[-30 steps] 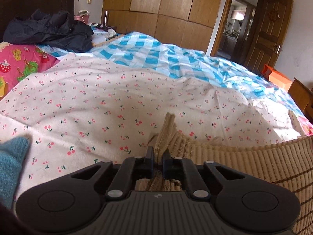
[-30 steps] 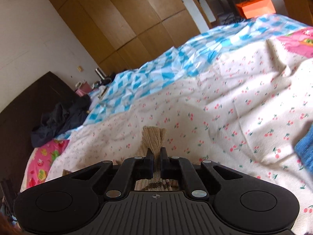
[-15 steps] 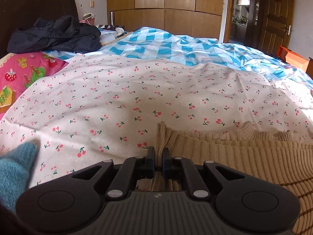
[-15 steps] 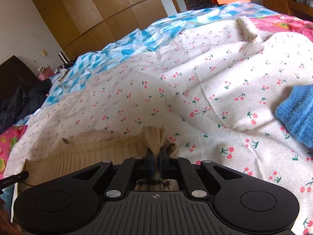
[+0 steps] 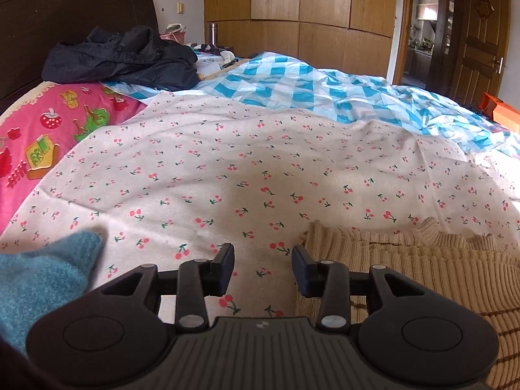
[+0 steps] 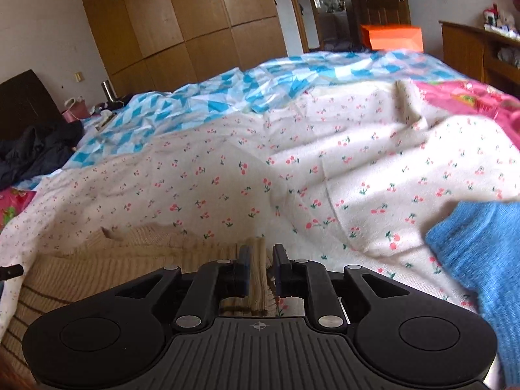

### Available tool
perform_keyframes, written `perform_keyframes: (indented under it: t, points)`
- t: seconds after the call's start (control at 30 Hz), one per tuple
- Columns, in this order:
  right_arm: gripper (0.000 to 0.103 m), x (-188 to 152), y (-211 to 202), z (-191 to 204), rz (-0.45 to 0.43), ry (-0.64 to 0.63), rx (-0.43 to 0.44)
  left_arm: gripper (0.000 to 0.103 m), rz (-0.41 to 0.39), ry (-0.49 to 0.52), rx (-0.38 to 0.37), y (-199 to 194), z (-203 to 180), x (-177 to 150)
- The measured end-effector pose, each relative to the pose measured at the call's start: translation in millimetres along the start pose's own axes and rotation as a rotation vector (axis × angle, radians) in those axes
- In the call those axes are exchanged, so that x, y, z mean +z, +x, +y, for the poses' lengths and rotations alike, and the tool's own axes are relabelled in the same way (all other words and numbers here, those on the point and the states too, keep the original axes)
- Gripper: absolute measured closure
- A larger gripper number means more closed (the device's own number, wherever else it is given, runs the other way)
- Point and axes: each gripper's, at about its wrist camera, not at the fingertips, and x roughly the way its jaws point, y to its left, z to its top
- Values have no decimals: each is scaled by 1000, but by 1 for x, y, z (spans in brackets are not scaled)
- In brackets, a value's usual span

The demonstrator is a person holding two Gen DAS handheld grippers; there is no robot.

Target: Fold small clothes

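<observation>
Left gripper (image 5: 262, 265): our jaws are opening; nothing sits between them but cherry-print sheet (image 5: 247, 175). The beige ribbed sweater (image 5: 422, 269) lies just right of our right pad.
Right gripper (image 6: 260, 265): our jaws are opening too; a bunched corner of the sweater (image 6: 107, 256) stands in the gap, against the left pad and clear of the right.
Sweater's long axis: it runs crosswise between our two grippers, flat on the sheet.
Nearer hand: we judge the right, with cloth inside its jaws.
Other knitwear: a teal piece (image 5: 42, 276) lies at our left, a blue one (image 6: 481, 253) at our right.
Farther off: a blue check quilt (image 5: 308, 91).
</observation>
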Motion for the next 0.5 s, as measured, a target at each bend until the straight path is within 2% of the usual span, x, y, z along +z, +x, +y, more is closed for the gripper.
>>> perform_keyframes:
  t: [0.1, 0.23, 0.3, 0.37, 0.43, 0.5]
  points:
    - [82, -4, -29, 20, -40, -72, 68, 59, -20, -36, -2, -25, 9, -8]
    - [80, -24, -38, 40, 16, -124, 183, 59, -12, -61, -66, -52, 9, -30]
    - [80, -36, -30, 40, 45, -127, 171, 59, 11, -32, -64, -53, 3, -46]
    - [80, -47, -17, 28, 87, -92, 118, 59, 57, -11, -34, -46, 1, -60]
    - [77, -55, -4, 8, 128, -51, 47, 58, 115, -32, -14, -33, 7, -73]
    - [79, -61, 5, -17, 162, 23, 25, 57, 111, -32, 0, -30, 12, -82]
